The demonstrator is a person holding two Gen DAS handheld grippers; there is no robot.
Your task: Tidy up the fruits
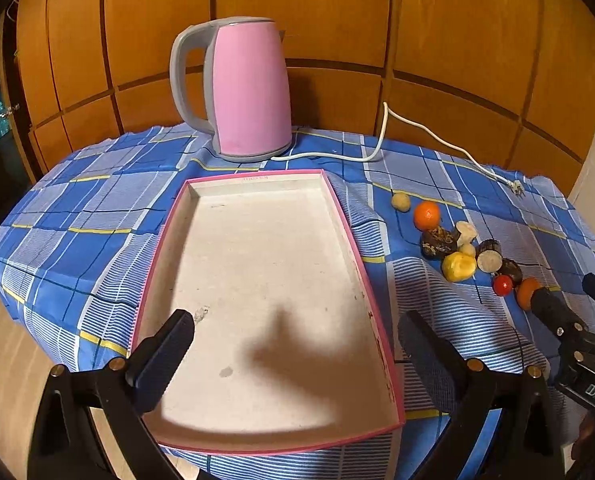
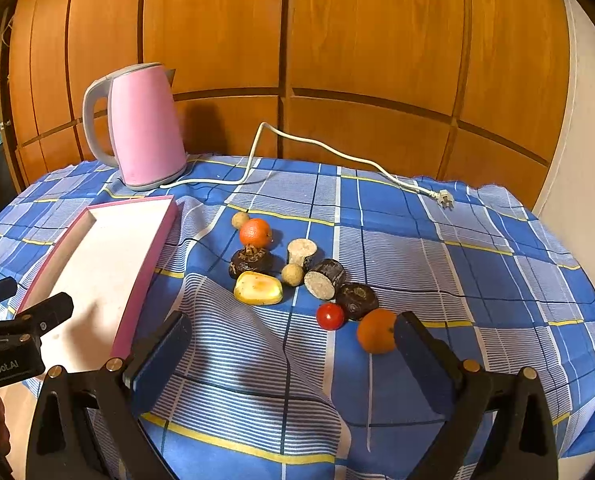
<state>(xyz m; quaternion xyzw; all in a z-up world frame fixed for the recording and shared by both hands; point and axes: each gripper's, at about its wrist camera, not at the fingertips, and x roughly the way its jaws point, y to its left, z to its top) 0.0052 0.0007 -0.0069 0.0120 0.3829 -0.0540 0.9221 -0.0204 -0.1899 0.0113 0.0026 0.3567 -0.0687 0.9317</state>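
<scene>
A pink-rimmed white tray [image 1: 165,236] [image 2: 145,256] lies empty on the blue plaid tablecloth. To its right is a cluster of fruits: two oranges [image 2: 255,233] [image 2: 375,331], a red tomato [image 2: 330,316], a yellow fruit [image 2: 257,288], dark brown pieces [image 2: 249,261] and small beige balls [image 2: 292,274]. The cluster also shows in the left wrist view [image 1: 459,266]. My left gripper [image 1: 293,344] is open and empty above the tray's near end. My right gripper [image 2: 289,344] is open and empty, its right finger beside the near orange.
A pink electric kettle [image 1: 251,88] [image 2: 145,124] stands at the table's back behind the tray. Its white cord [image 2: 317,146] runs right to a plug [image 2: 443,199]. Wooden panels back the table. The table edge drops off at left and front.
</scene>
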